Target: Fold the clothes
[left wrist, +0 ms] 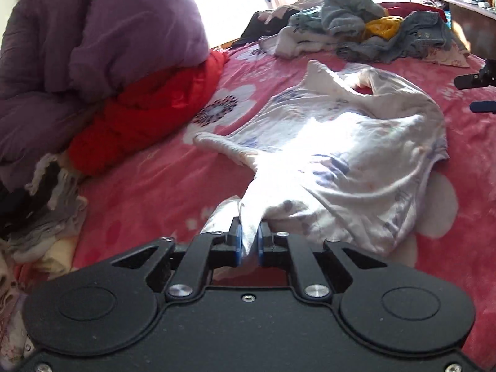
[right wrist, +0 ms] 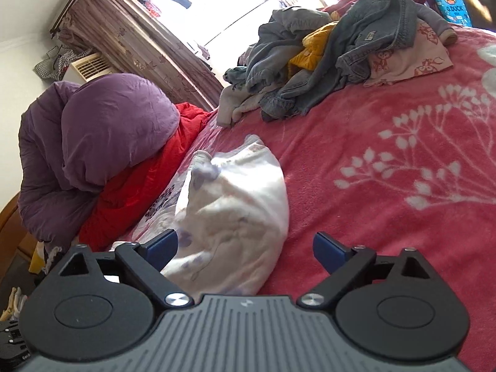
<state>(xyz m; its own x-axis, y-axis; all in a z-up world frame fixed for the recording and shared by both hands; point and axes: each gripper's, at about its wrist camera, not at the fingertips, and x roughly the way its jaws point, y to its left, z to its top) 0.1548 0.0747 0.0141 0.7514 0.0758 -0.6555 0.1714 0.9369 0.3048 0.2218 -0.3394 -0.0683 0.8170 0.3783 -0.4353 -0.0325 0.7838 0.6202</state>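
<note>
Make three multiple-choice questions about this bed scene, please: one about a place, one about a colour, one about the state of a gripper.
1. Where does the pile of unfolded clothes lie?
A. at the far end of the bed
B. on the floor
C. on a chair

2. What colour is the quilt lying on top of the red quilt?
A. green
B. purple
C. black

3. What is the state of the left gripper?
A. open, empty
B. shut on the white garment
C. out of view

Answers:
1 A, the pile sits beyond the garment on the pink blanket.
2 B, the purple mass rests on the red one.
3 B, cloth is pinched between its blue pads; the right gripper stands open.
</note>
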